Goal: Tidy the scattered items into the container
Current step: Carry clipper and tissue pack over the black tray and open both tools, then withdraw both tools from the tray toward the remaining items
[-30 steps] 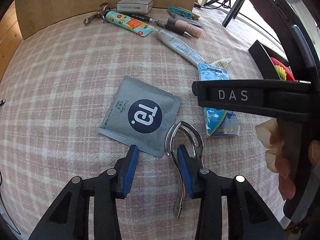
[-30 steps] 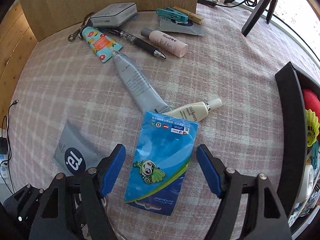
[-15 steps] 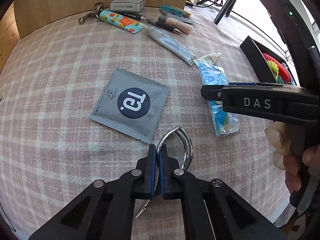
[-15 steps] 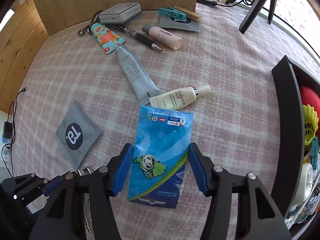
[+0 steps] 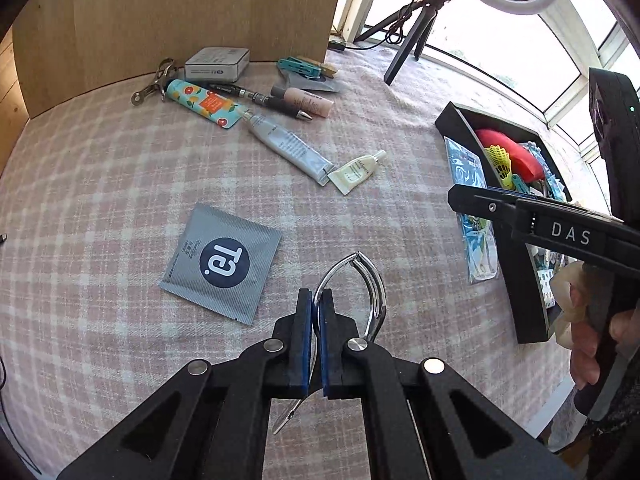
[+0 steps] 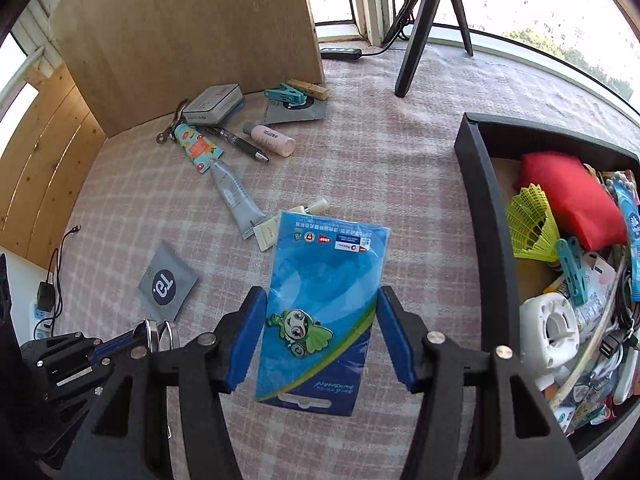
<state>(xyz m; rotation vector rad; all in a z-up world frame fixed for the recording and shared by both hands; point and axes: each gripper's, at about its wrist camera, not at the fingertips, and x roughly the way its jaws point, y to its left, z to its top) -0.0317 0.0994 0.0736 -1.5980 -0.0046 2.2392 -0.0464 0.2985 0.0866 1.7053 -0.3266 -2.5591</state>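
Note:
My left gripper (image 5: pixel 315 298) is shut on one handle of the steel nippers (image 5: pixel 362 280) and holds them above the checked cloth. My right gripper (image 6: pixel 322 312) is shut on a blue tissue pack (image 6: pixel 320 300), lifted off the cloth, left of the black box (image 6: pixel 486 216). The pack (image 5: pixel 478 236) and the right gripper also show at the right of the left wrist view, beside the box (image 5: pixel 524 284). The left gripper with the nippers (image 6: pixel 158 332) shows at the lower left of the right wrist view.
On the cloth lie a grey sachet (image 5: pixel 222 264), a grey tube (image 5: pixel 288 146), a small cream tube (image 5: pixel 356 170), a patterned tube (image 5: pixel 204 102), a pen (image 5: pixel 260 100), a pink bottle (image 5: pixel 304 100), a tin (image 5: pixel 218 64), pegs (image 6: pixel 296 94). A tripod (image 6: pixel 424 28) stands behind.
The left gripper closed on the nippers and raised them. The right gripper closed on the tissue pack, lifted it and carried it right, toward the black box.

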